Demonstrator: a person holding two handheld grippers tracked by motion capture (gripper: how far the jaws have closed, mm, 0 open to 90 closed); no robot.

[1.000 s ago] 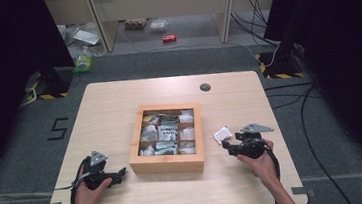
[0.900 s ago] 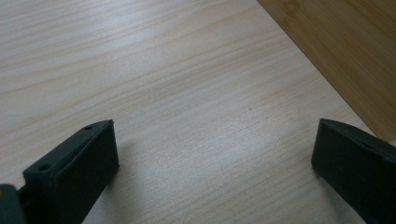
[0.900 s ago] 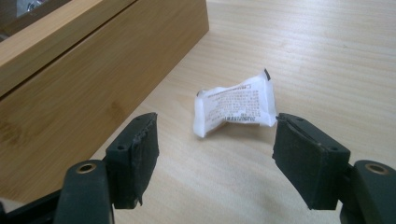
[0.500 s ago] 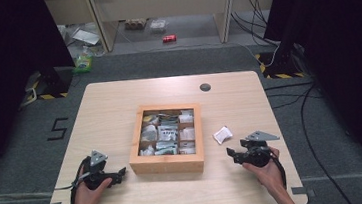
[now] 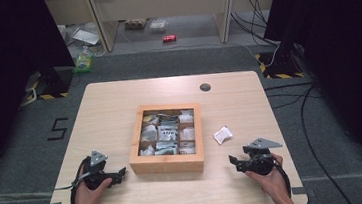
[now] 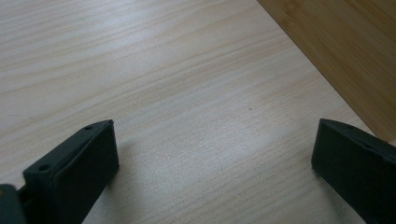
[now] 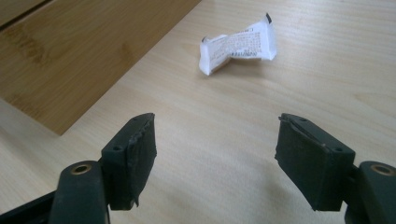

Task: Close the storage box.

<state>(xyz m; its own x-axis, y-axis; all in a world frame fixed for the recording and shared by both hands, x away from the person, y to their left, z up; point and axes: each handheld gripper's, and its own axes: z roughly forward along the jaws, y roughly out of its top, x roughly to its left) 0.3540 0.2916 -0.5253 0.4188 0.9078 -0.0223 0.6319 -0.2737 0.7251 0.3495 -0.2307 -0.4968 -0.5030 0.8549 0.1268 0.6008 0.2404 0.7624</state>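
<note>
From the high view, my right gripper (image 5: 236,160) rests low on the table (image 5: 118,95), hand behind it; it has drawn back from the white sachet (image 5: 222,134), now ahead of it beside the wooden box (image 5: 167,162). My left gripper (image 5: 120,173) hasn't moved. Left gripper view: jaws spread wide, nothing between. Right gripper view: jaws apart and empty, sachet (image 7: 237,45) ahead, its print too small to read.

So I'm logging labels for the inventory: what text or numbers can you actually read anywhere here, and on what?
"5": dark numeral on the grey floor, left of the table.
White packet on the table: lines of small black print, too blurred to read.
Packets in the wooden box: markings too small to read.
</note>
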